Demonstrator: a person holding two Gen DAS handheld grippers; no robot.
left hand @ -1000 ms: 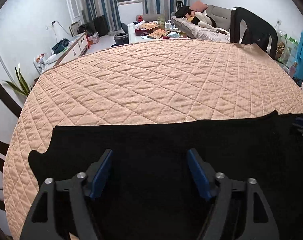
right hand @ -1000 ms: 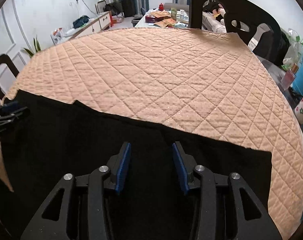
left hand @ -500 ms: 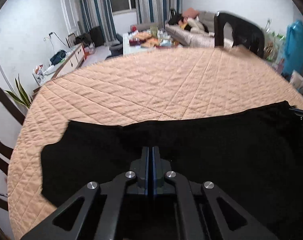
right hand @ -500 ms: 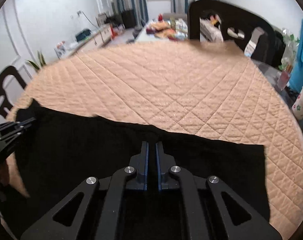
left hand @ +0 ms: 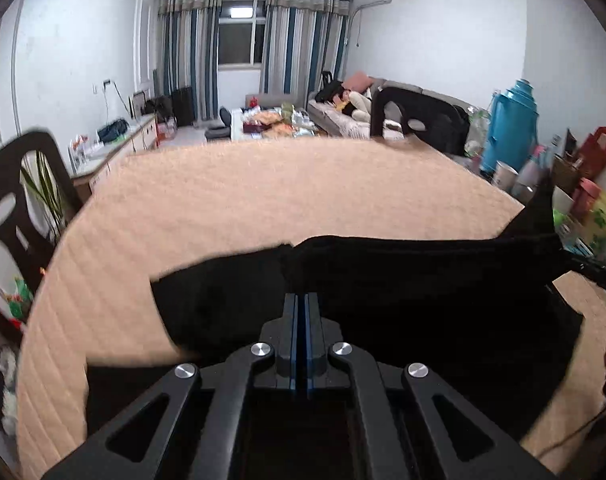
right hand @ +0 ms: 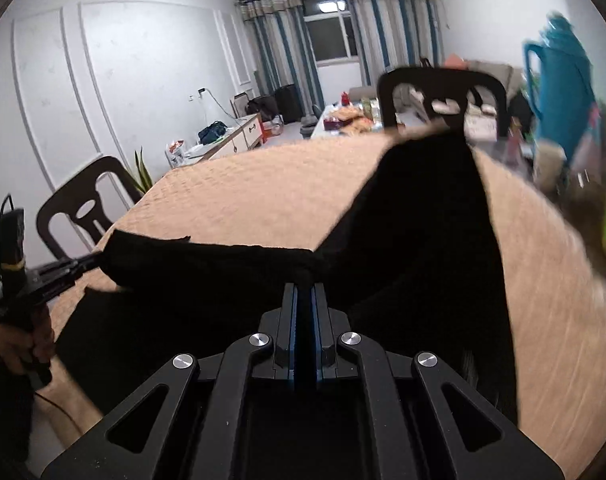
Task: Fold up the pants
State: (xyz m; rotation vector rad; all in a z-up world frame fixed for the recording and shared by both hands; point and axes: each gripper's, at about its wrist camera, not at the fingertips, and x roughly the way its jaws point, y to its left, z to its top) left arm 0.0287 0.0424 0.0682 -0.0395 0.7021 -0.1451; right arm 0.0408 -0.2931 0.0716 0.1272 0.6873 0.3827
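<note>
Quilted table (left hand: 263, 200) drops away as my left gripper (left hand: 302, 300) and right gripper (right hand: 303, 290), wide a second ago, now pinch the pants (left hand: 423, 280) beyond both fingertips, lifting the near edge for the fold.

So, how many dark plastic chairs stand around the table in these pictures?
2 visible. One dark plastic chair stands at the left edge of the peach quilted table, near the plant; another at the far edge. Others may be hidden.

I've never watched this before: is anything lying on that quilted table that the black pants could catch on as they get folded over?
Nothing visible. Both tongs, left and right, are shut on the black pants, and the quilted table beyond the cloth shows bare. The pictures are blurred, so small things could be missed.
</note>
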